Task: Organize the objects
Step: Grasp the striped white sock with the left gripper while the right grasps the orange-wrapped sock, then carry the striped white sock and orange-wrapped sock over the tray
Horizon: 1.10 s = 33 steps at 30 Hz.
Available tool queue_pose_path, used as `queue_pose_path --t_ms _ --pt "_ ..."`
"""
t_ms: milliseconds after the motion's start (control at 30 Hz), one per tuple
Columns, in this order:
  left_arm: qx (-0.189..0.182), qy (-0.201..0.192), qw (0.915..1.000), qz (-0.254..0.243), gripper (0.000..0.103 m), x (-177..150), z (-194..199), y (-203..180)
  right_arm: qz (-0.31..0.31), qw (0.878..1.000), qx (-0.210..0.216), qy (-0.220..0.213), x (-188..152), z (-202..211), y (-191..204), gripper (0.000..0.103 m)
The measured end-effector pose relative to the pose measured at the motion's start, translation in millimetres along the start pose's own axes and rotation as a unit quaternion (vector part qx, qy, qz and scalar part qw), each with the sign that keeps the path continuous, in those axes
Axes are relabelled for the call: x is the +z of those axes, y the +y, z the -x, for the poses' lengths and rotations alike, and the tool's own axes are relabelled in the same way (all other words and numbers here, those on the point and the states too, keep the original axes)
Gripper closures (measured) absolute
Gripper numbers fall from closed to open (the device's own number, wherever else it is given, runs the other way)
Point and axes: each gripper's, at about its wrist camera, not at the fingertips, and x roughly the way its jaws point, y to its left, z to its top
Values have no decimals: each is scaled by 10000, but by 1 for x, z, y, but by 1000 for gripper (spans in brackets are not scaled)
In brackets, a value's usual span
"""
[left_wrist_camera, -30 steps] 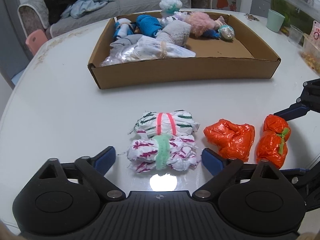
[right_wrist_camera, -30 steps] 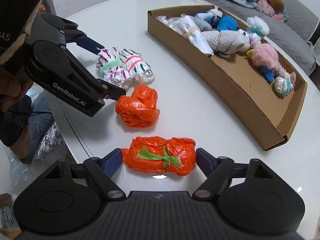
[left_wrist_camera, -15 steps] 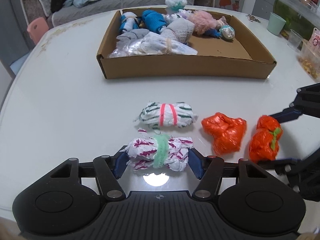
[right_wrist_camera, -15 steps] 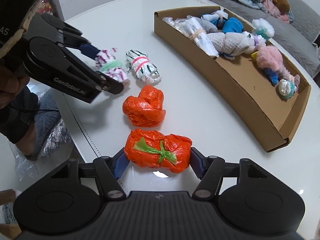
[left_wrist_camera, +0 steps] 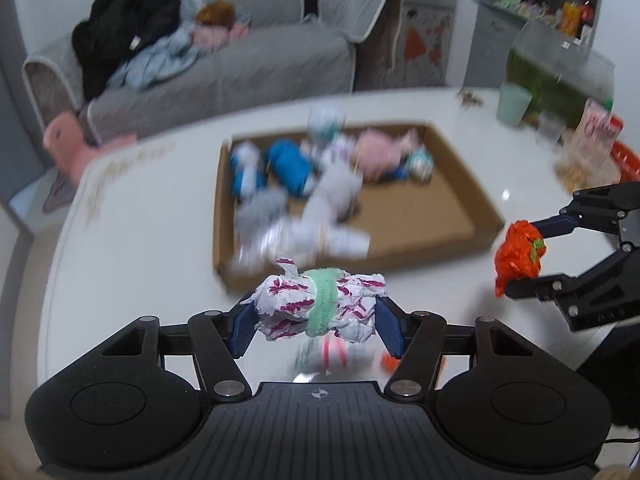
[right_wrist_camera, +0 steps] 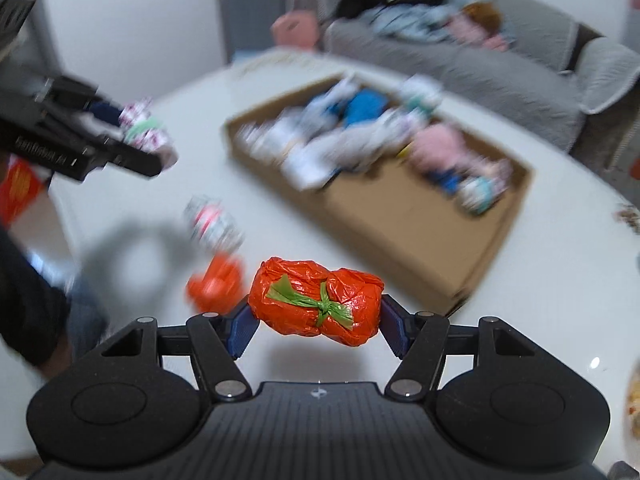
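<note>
My left gripper (left_wrist_camera: pixel 316 330) is shut on a white bundle with magenta marks and a green band (left_wrist_camera: pixel 320 306), held in the air above the white table (left_wrist_camera: pixel 132 264). My right gripper (right_wrist_camera: pixel 318 330) is shut on an orange bundle tied with a green strip (right_wrist_camera: pixel 316 302), also lifted; it also shows in the left wrist view (left_wrist_camera: pixel 518 256). A cardboard tray (left_wrist_camera: pixel 460 204) with several bundled items lies ahead of both grippers. A white bundle with a red band (right_wrist_camera: pixel 214 220) and a second orange bundle (right_wrist_camera: pixel 218 284) lie on the table below.
A grey sofa (left_wrist_camera: pixel 224 64) with clothes stands behind the table. A green cup (left_wrist_camera: pixel 514 103), a clear container (left_wrist_camera: pixel 560 64) and snack packs (left_wrist_camera: pixel 596 136) stand at the table's far right. The views are motion-blurred.
Both grippers have risen from the table with their bundles and moved toward the cardboard tray. The red-banded bundle and the other orange bundle stayed on the table.
</note>
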Motion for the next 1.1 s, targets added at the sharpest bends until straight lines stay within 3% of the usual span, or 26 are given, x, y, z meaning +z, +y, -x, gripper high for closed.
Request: queue_pose_path --t_ms 200,367,567,1100 --pt "-183 -202 9987 -438 38 50 -35 -19 -463 9952 -494 -702 35 9 -45 43" --pt "-314 -188 9972 -658 40 78 -72 -38 -520 9926 -642 -892 58 -10 -70 44" --pt "-340 -128 9969 -691 40 89 -107 -48 -561 9933 -620 -791 66 -40 -84 45" --pt "-540 236 9955 -745 40 94 -163 -55 -389 9968 -617 -316 60 -69 -100 45"
